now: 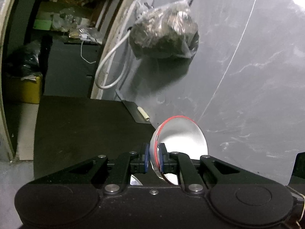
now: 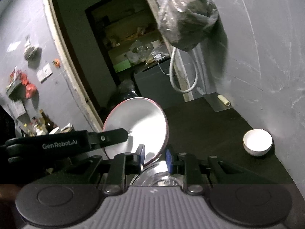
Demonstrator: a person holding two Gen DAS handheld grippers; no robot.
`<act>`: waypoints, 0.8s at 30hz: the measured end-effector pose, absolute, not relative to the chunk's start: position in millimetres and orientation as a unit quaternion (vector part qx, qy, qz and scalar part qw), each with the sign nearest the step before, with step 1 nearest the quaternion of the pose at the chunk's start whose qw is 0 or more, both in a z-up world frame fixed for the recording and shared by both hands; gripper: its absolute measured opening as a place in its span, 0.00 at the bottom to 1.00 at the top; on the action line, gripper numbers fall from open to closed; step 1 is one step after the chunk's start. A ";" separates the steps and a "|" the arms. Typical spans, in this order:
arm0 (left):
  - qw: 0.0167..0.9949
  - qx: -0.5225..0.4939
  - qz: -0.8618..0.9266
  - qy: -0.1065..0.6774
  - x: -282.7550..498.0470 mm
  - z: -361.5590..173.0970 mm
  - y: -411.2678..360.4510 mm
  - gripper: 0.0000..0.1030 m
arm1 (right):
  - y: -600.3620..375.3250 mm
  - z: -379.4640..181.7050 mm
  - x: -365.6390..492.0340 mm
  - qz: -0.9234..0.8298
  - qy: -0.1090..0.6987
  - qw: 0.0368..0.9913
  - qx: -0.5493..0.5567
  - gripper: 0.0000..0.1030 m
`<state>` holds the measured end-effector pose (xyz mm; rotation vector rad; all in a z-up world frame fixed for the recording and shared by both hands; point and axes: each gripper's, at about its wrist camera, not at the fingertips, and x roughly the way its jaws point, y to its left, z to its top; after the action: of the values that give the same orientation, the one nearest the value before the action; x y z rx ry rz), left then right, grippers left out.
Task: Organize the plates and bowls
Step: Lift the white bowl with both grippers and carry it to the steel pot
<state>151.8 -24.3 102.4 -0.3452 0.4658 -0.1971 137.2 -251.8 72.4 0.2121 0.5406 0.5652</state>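
My left claw [image 1: 154, 158] is clamped right down on the rim of a white bowl with a red edge [image 1: 181, 135], one blue pad [image 1: 146, 158] on the outside wall and the other inside. The bowl is up off the dark worktop [image 1: 85, 129] and tipped on its side, its mouth facing away from me toward the grey wall [image 1: 247, 76].

From the right wrist view you can see the same bowl [image 2: 139, 126] hanging in the air with the left claw's black finger [image 2: 112, 136] across its rim. My right claw [image 2: 155, 159] sits just under and beside it, jaws only part way apart and nothing pinched between the pads. There's something shiny and round right below it, maybe a glass bowl or plate [image 2: 158, 177], but it's mostly hidden by the claw body so I honestly can't tell.

A small white bowl [image 2: 257, 142] sits upright on the worktop over to the right, near the wall. A clear plastic bag of dark stuff [image 1: 165, 32] hangs on the wall above, next to a looped white cable [image 1: 110, 70].
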 end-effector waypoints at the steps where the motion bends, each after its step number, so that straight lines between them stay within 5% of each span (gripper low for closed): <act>1: 0.954 -0.174 -0.096 0.226 142.7 101.8 -22.9 0.11 | -249.2 73.3 129.6 0.275 0.264 0.919 0.098 0.25; 24: 0.948 -0.179 -0.065 0.256 37.4 70.4 9.8 0.16 | -200.3 77.4 59.5 0.297 0.282 0.912 0.033 0.16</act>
<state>37.4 9.8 70.4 -0.3646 0.5204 -0.1313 59.5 -200.3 77.4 0.0679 0.5816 0.6128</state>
